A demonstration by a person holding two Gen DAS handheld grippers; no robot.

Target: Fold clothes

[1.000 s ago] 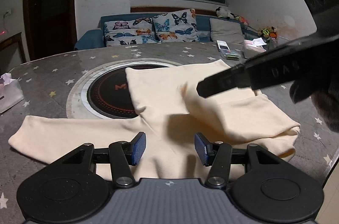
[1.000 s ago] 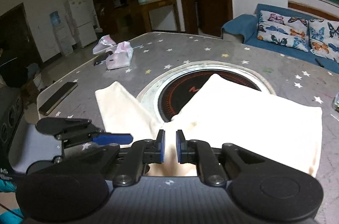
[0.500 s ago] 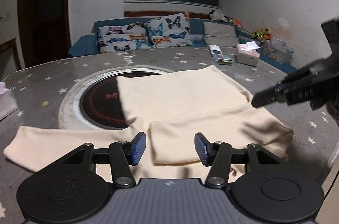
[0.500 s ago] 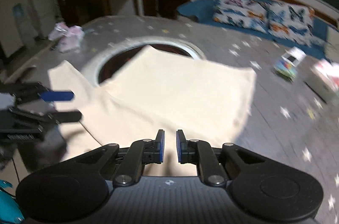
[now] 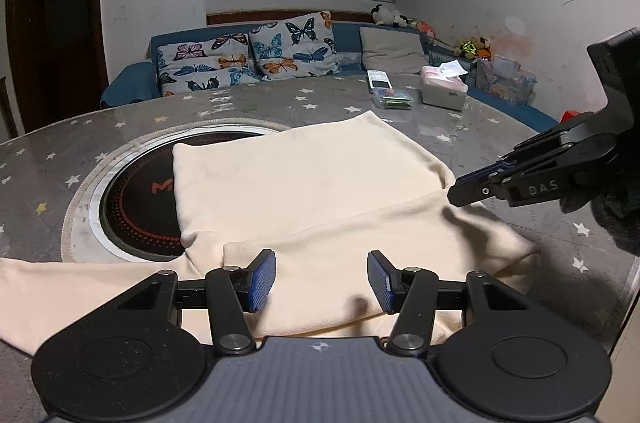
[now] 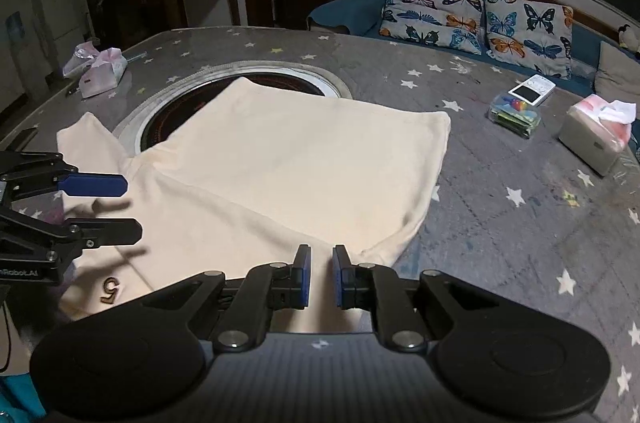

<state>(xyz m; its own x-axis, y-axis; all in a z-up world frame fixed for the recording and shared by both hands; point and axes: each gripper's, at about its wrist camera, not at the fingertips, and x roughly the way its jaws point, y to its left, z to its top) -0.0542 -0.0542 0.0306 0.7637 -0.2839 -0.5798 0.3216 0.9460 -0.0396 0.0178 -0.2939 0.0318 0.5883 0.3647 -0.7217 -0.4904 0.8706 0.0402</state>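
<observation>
A cream long-sleeved top (image 5: 304, 183) lies spread on the round grey star-patterned table (image 5: 280, 107), partly over the dark round hotplate (image 5: 136, 207). One sleeve is folded across the body toward me; the other sleeve (image 5: 48, 287) runs off to the left. My left gripper (image 5: 321, 281) is open and empty, just above the folded sleeve. My right gripper (image 6: 320, 277) has its jaws a narrow gap apart, empty, above the top's near edge (image 6: 280, 183). In the left wrist view the right gripper (image 5: 470, 189) hangs over the top's right shoulder.
A tissue box (image 5: 443, 91), a phone (image 5: 379, 81) and a small plastic box (image 5: 394, 99) sit at the table's far right. A pink bag (image 6: 100, 71) lies at the far left. A sofa with butterfly cushions (image 5: 256, 59) stands behind the table.
My right gripper carried the sleeve across the body, let it drop, and pulled back to the right. The sleeve now lies flat. My left gripper stayed open and rose slightly.
</observation>
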